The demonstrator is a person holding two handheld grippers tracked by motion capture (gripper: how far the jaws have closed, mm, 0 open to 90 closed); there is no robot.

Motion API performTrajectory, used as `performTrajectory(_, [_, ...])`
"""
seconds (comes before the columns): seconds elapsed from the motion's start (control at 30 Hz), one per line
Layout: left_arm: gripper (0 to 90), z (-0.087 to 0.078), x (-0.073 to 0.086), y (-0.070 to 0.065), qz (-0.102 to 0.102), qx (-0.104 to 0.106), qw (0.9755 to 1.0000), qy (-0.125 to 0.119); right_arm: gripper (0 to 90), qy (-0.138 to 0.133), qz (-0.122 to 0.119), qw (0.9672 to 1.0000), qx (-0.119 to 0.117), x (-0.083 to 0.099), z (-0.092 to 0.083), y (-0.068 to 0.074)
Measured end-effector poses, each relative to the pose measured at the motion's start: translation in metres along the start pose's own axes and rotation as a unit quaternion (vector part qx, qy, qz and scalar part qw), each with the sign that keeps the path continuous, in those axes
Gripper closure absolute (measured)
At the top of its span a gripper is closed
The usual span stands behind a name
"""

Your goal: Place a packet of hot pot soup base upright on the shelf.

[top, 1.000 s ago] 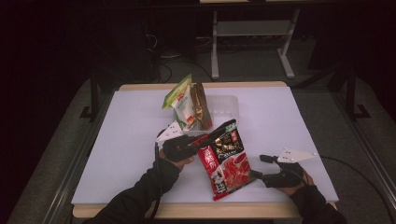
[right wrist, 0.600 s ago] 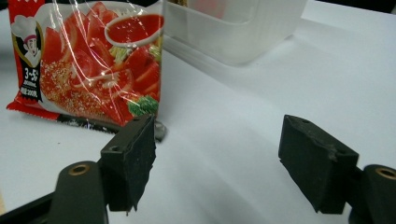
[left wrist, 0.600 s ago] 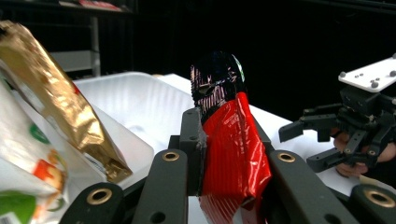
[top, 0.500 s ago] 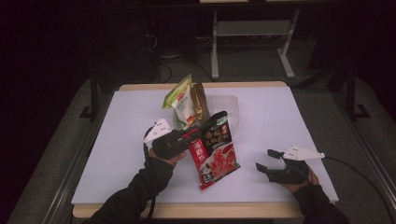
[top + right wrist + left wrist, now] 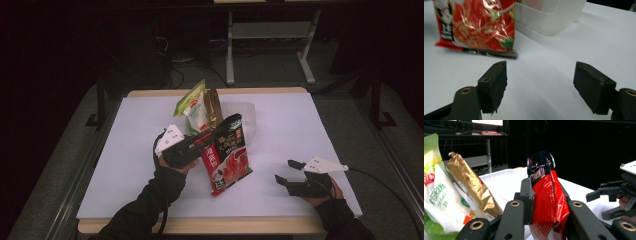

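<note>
A red and black snack packet (image 5: 227, 157) is held up off the white table, hanging tilted, with my left gripper (image 5: 207, 140) shut on its upper left edge. In the left gripper view the packet (image 5: 547, 200) stands pinched between the two black jaws. Behind it a clear plastic bin (image 5: 247, 117) holds a green and white packet (image 5: 194, 107) and a gold packet (image 5: 214, 107), both upright. My right gripper (image 5: 287, 171) rests low at the table's front right, open and holding nothing. In the right gripper view the packet's lower part (image 5: 477, 25) shows ahead of that gripper's spread jaws.
The white table top (image 5: 310, 130) has free room to the right and the far left. Metal rails run along both table sides. A white rack (image 5: 270, 40) stands on the dark floor behind the table.
The left gripper has lifted the red packet off the table and carried it left and back toward the bin. The right gripper let go, drew right, and now rests open.
</note>
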State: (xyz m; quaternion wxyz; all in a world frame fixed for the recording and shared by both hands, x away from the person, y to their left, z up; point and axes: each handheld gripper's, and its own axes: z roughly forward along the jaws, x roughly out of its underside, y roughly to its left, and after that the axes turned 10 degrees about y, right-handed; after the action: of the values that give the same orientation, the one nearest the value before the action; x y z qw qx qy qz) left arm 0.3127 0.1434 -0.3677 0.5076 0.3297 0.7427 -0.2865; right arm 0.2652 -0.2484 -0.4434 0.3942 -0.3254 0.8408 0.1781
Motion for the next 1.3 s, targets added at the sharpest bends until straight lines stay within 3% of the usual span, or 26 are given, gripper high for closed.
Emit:
performTrajectory(0.2, [74.8,-0.002,-0.003,-0.001,0.002,-0.008,0.9999,-0.009,20.4,0.015,-0.041,0.9984,0.037,0.002,0.005,0.006])
performTrajectory(0.43, [74.9,-0.004,-0.007,-0.001,0.002,-0.016,0.9997,-0.020,21.3,0.012,-0.055,0.9974,0.045,0.003,0.006,0.009])
performTrajectory(0.57, [74.9,-0.005,-0.015,-0.004,0.000,-0.027,0.9993,-0.024,21.0,0.007,-0.057,0.9967,0.057,0.003,0.007,0.010])
performTrajectory(0.8, [74.9,-0.001,-0.043,-0.008,0.009,-0.046,0.9980,-0.043,18.3,-0.012,-0.048,0.9968,0.063,0.003,0.004,0.011])
performTrajectory(0.93, [74.9,0.003,-0.058,-0.009,0.011,-0.051,0.9971,-0.055,18.2,-0.043,-0.043,0.9969,0.050,0.002,-0.002,0.010])
performTrajectory(1.1, [75.0,0.008,-0.070,-0.007,0.008,-0.059,0.9962,-0.064,18.9,-0.082,-0.042,0.9945,0.049,0.001,-0.012,0.011])
performTrajectory(1.3, [75.0,0.017,-0.083,-0.002,0.013,-0.081,0.9947,-0.063,18.7,-0.074,-0.053,0.9944,0.054,-0.001,-0.010,0.015])
